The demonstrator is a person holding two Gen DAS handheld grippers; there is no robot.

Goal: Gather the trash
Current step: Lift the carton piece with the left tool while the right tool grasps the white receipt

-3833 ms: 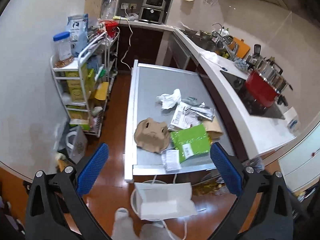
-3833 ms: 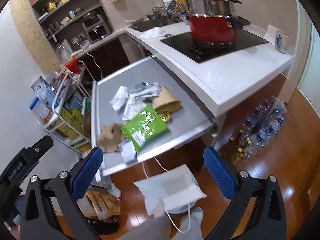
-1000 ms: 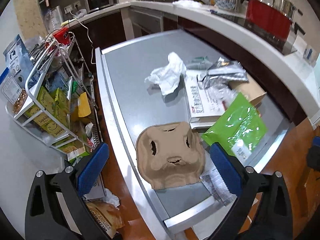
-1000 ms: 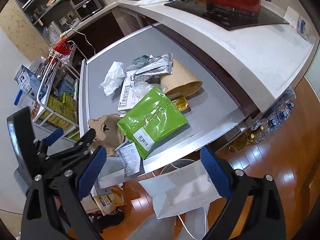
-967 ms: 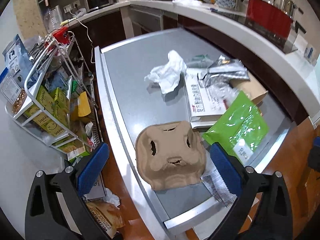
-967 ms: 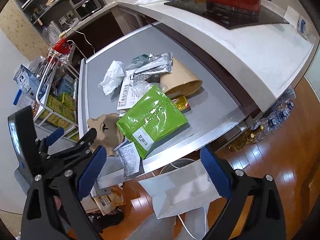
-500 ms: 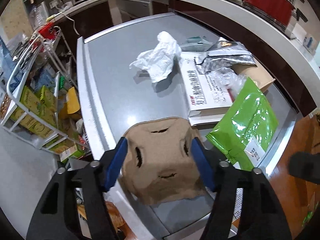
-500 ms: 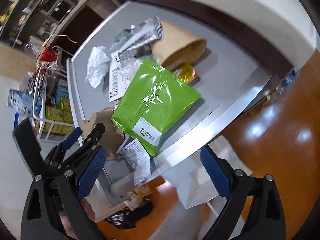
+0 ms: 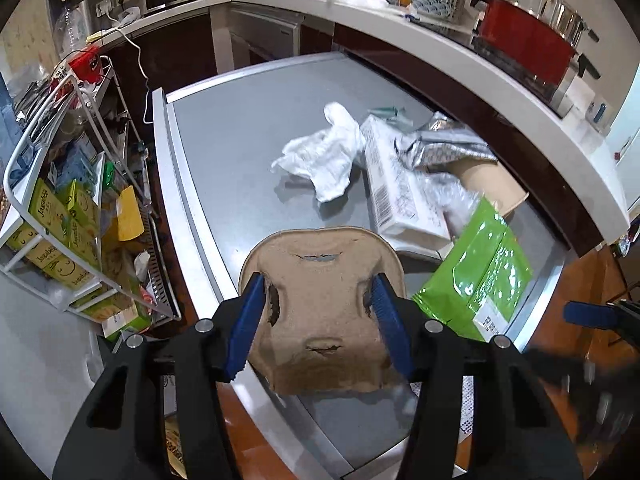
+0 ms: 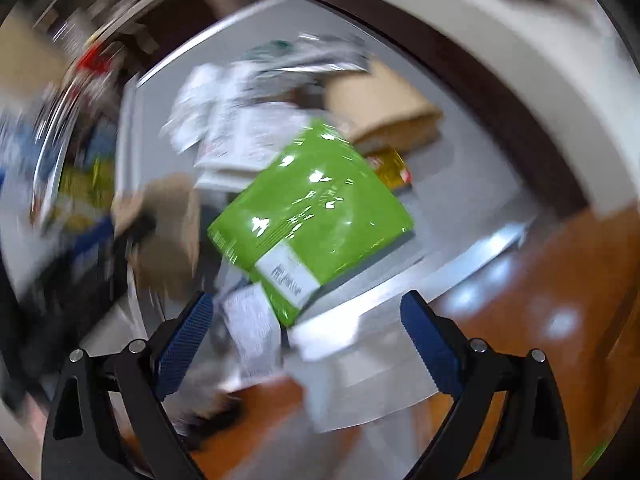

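Observation:
A brown cardboard cup carrier lies at the near edge of the grey table. My left gripper straddles it, jaws closing, and both blue pads touch its pinched sides. A shiny green bag lies to the carrier's right, over the table edge. In the blurred right wrist view my right gripper hovers above the bag's near corner and a white paper slip. Its jaws are wide and closing, and they grip nothing. A crumpled white tissue, a white box and a silver foil pouch lie farther back.
A white paper bag stands on the wooden floor below the table edge. A wire rack packed with boxes stands left of the table. The white counter with a red pot runs along the right.
My left gripper has come down over the carrier and its jaws have closed from wide open onto its sides. The right gripper has dropped towards the green bag, blurring its view.

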